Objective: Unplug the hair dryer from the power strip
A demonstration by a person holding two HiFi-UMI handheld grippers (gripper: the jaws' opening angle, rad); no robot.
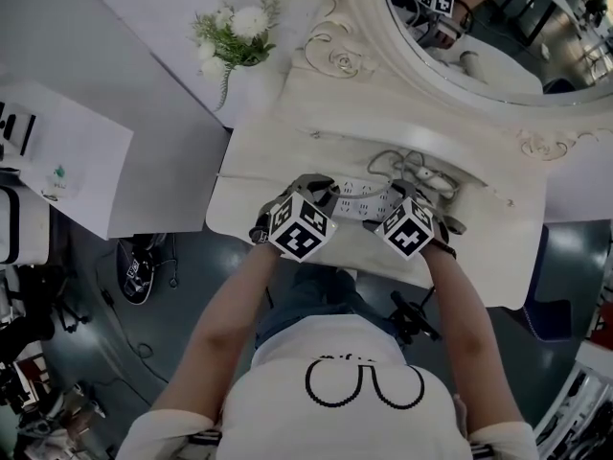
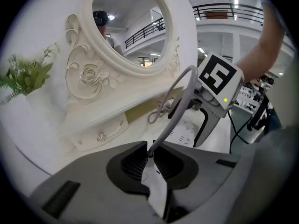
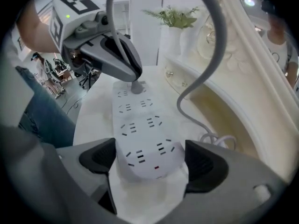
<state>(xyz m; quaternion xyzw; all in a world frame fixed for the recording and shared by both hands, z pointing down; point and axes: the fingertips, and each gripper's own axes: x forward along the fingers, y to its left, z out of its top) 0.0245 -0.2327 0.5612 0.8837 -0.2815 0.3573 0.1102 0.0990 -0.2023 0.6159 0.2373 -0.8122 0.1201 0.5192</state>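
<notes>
A white power strip (image 3: 140, 125) lies on the white dressing table (image 1: 479, 247), seen also in the head view as a strip (image 1: 359, 199) between both hands. A grey plug (image 3: 137, 86) sits in a socket at its far end, and its grey cord (image 3: 216, 41) arcs up and over. My left gripper (image 3: 135, 78) is shut on that plug; in its own view the jaws (image 2: 150, 154) pinch the cord's base. My right gripper (image 3: 148, 161) straddles the strip's near end, a pad close to each side, open.
An ornate white mirror (image 1: 479, 75) stands behind the strip, with a small drawer (image 2: 100, 135) under it. A vase of flowers (image 1: 235, 36) is at the back left. Loose white cords (image 1: 417, 169) coil by the strip's right end. The table's front edge (image 1: 316, 257) is just under my hands.
</notes>
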